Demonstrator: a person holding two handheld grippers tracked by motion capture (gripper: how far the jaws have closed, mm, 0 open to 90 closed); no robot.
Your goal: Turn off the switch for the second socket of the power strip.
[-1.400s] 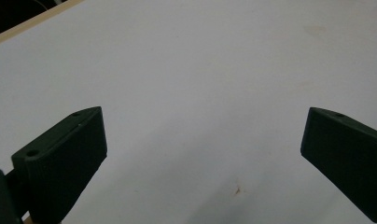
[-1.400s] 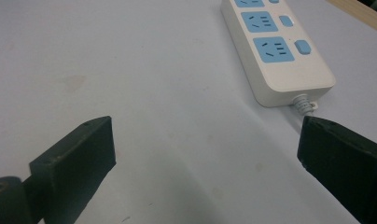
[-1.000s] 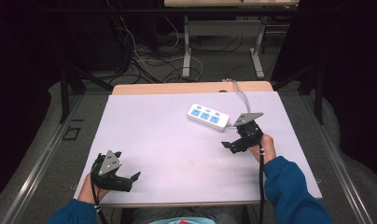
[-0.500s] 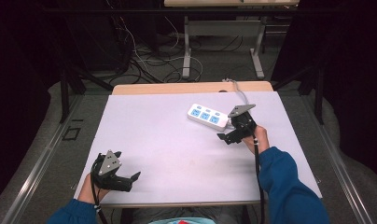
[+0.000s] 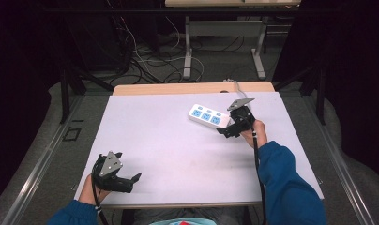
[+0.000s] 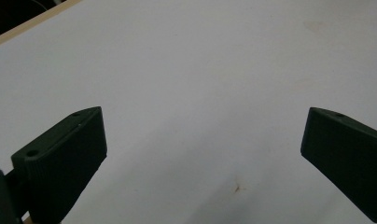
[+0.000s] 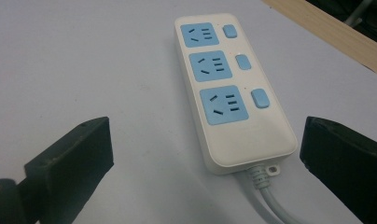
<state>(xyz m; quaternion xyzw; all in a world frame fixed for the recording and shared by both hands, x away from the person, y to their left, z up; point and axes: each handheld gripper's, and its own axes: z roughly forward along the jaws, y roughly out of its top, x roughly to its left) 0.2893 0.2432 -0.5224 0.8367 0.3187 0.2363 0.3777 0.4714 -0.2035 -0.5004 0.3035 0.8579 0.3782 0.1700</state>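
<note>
A white power strip (image 5: pixel 207 117) with three blue sockets lies on the white table (image 5: pixel 178 145), far right of middle. My right gripper (image 5: pixel 228 128) is at its near end, where the cable leaves it. In the right gripper view the power strip (image 7: pixel 224 93) and its three blue switches lie ahead of my right gripper (image 7: pixel 204 135), whose jaws stand wide apart on either side of the cable end, touching nothing. Its grey cable (image 7: pixel 266 200) runs back under the camera. My left gripper (image 5: pixel 132 182) rests near the table's front left edge. Seen from the left gripper view, my left gripper (image 6: pixel 204 123) is open over bare table.
The strip's cable (image 5: pixel 232 86) runs off the far edge over a wooden strip (image 5: pixel 192 88). Beyond it stand another table's legs (image 5: pixel 187 51) and tangled floor cables (image 5: pixel 140 56). A small brown mark (image 6: pixel 237 188) is on the tabletop.
My right gripper has moved forward and left, up to the cable end of the power strip. The left gripper has stayed where it was.
</note>
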